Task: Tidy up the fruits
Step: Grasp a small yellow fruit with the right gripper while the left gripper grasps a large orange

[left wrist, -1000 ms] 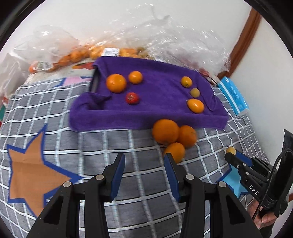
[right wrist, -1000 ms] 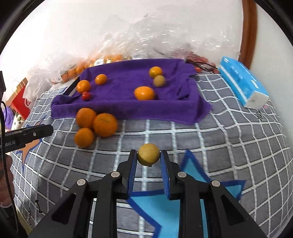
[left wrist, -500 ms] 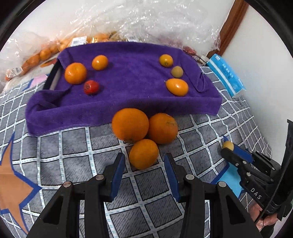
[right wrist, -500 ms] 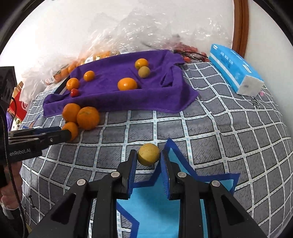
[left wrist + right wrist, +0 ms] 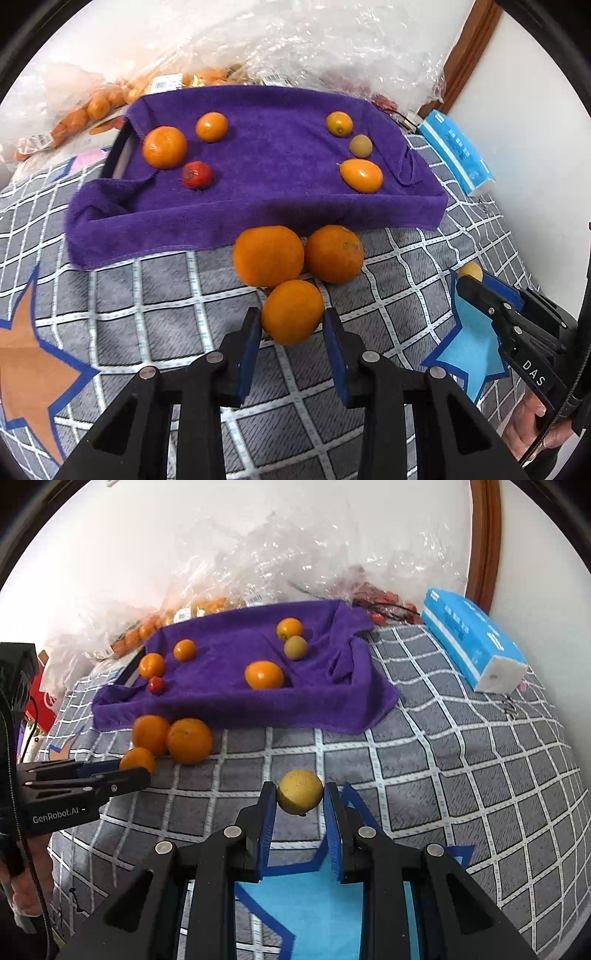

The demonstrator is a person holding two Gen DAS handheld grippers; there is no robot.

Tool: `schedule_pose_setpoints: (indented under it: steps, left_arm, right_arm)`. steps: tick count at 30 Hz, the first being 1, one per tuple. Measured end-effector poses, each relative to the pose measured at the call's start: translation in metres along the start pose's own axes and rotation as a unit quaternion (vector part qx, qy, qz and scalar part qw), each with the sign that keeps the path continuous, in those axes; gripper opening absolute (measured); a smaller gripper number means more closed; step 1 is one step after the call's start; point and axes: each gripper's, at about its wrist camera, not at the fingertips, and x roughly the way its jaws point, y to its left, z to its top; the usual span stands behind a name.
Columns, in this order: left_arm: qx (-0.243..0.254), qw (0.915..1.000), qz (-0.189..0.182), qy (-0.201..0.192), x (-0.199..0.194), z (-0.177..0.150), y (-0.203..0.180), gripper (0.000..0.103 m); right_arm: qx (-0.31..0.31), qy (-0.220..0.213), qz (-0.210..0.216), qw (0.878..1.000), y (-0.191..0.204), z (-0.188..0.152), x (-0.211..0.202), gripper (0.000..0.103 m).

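Three oranges lie on the grey checked cloth in front of a purple towel point(image 5: 277, 206). My left gripper point(image 5: 291, 314) has the nearest, smallest orange point(image 5: 293, 312) between its blue pads, which touch both its sides as the jaws are closing. The two bigger oranges point(image 5: 268, 256) point(image 5: 334, 253) sit just behind it. My right gripper point(image 5: 300, 789) is shut on a round yellow fruit point(image 5: 300, 792), held just above the cloth by a blue star patch point(image 5: 314, 904). Several small fruits rest on the towel point(image 5: 229, 701).
A blue tissue pack point(image 5: 472, 642) lies at the right by the wall. Clear plastic bags point(image 5: 295, 48) holding more fruit pile up behind the towel. An orange star patch point(image 5: 33, 369) is on the cloth at the left. A person's hand holds each gripper.
My left gripper has moved forward to the three oranges and narrowed its jaws around the nearest one. The right gripper keeps the yellow fruit near the blue star.
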Motion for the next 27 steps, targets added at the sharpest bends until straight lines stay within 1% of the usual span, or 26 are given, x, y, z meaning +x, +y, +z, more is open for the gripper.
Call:
schedule_pose_setpoints:
  steps: [15,20,27]
  left_arm:
    - [-0.02,0.9979,0.016,-0.059,-0.062,-0.01,0.02,0.032]
    - [-0.028,0.9968,0.013,-0.073,-0.08,-0.011,0.025,0.032]
    - [-0.025,0.995,0.014,-0.096,-0.098,-0.01,0.025,0.032]
  right_arm:
    - [-0.039,-0.033,0.01,0.999,0.05,0.008,-0.036,0.026]
    - [-0.039,-0.043,0.008,0.998,0.058,0.011,-0.047,0.026]
    - [-0.033,-0.051,0.005,0.998,0.059,0.015,-0.056,0.026]
